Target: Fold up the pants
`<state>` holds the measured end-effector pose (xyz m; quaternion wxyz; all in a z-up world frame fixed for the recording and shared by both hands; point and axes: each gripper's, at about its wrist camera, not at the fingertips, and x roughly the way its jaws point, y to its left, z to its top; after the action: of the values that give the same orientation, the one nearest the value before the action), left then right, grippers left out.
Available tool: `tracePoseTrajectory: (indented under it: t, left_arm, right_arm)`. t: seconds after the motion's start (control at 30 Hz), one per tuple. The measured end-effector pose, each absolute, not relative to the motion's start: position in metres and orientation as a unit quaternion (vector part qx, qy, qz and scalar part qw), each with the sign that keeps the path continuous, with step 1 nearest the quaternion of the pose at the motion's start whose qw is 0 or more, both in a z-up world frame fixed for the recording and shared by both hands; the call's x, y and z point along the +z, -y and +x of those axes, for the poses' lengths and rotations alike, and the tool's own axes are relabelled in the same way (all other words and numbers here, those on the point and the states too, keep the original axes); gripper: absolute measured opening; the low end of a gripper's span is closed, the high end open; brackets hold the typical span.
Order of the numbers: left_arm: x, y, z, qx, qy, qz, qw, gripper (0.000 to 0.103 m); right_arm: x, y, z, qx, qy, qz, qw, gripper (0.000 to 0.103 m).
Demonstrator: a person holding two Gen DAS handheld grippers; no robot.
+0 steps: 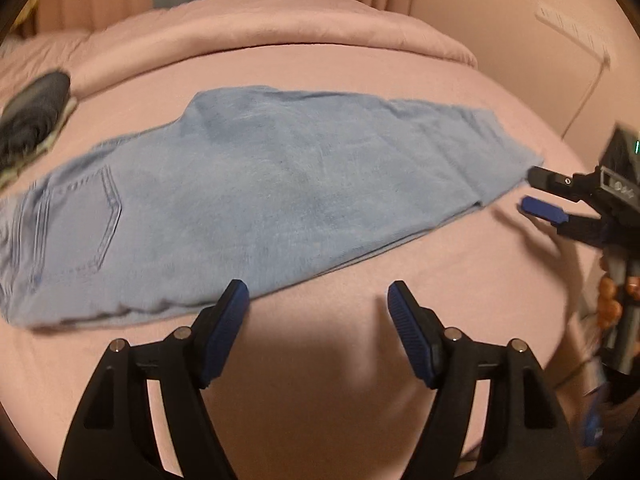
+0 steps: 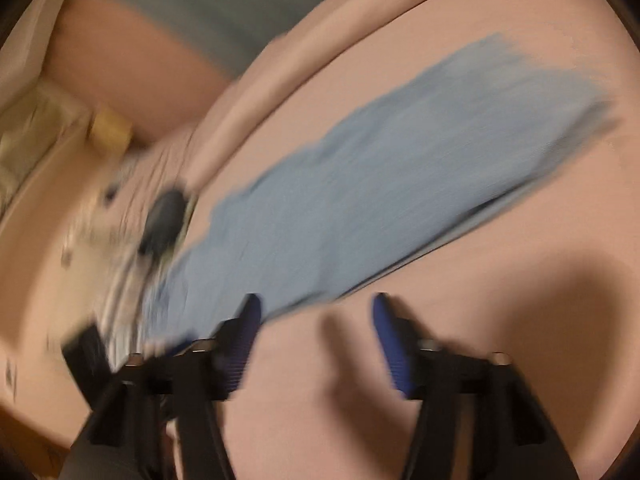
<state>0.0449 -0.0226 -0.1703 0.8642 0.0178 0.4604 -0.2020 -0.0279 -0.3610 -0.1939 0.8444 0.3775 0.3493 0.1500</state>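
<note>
Light blue jeans (image 1: 256, 196) lie flat on the pink bed, folded lengthwise, with the back pocket (image 1: 86, 224) at the left and the leg ends at the right. My left gripper (image 1: 318, 296) is open and empty, just in front of the jeans' near edge. My right gripper (image 1: 530, 190) shows at the right, open, next to the leg hem. In the blurred right wrist view the jeans (image 2: 392, 176) stretch away diagonally, and the right gripper (image 2: 316, 308) is open and empty at their near edge.
The pink bed sheet (image 1: 320, 360) spreads all around. A rolled pink duvet (image 1: 256, 28) lies along the far side. A dark folded garment (image 1: 34, 116) sits at the far left. A wall with a socket strip (image 1: 572, 28) is at the right.
</note>
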Motion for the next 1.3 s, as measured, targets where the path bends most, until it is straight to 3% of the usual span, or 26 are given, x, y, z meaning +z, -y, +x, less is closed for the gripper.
tracePoseTrajectory:
  t: [0.27,0.6,0.67,0.7,0.77,1.0,1.3]
  left_arm:
    - [-0.151,0.019,0.060,-0.197,-0.462,-0.067,0.862,0.075]
    - [-0.155,0.026,0.104,-0.207,-0.483,-0.221,0.822,0.085]
    - [-0.170,0.027,0.111,-0.202,-0.503,-0.243,0.805,0.085]
    - [-0.177,0.027,0.113,-0.194,-0.514,-0.244,0.799,0.085]
    - [-0.182,0.028,0.112,-0.203,-0.509,-0.242,0.801,0.085]
    - [-0.179,0.032,0.109,-0.232,-0.497,-0.230,0.804,0.092]
    - [-0.176,-0.017,0.110,-0.273,-0.447,-0.415,0.744,0.102]
  right_arm:
    - [-0.222,0.445,-0.046,0.032,-0.306,0.512,0.802,0.062]
    - [-0.222,0.456,0.004,0.000,-0.262,0.507,0.821,0.060]
    - [-0.220,0.459,0.007,-0.007,-0.259,0.498,0.827,0.041]
    - [-0.221,0.459,0.009,-0.002,-0.258,0.498,0.828,0.018]
    - [-0.223,0.462,0.008,0.008,-0.251,0.511,0.822,0.014]
    - [-0.161,0.412,0.012,0.040,-0.223,0.386,0.894,0.014]
    - [-0.129,0.268,0.044,0.177,-0.252,0.220,0.926,0.014]
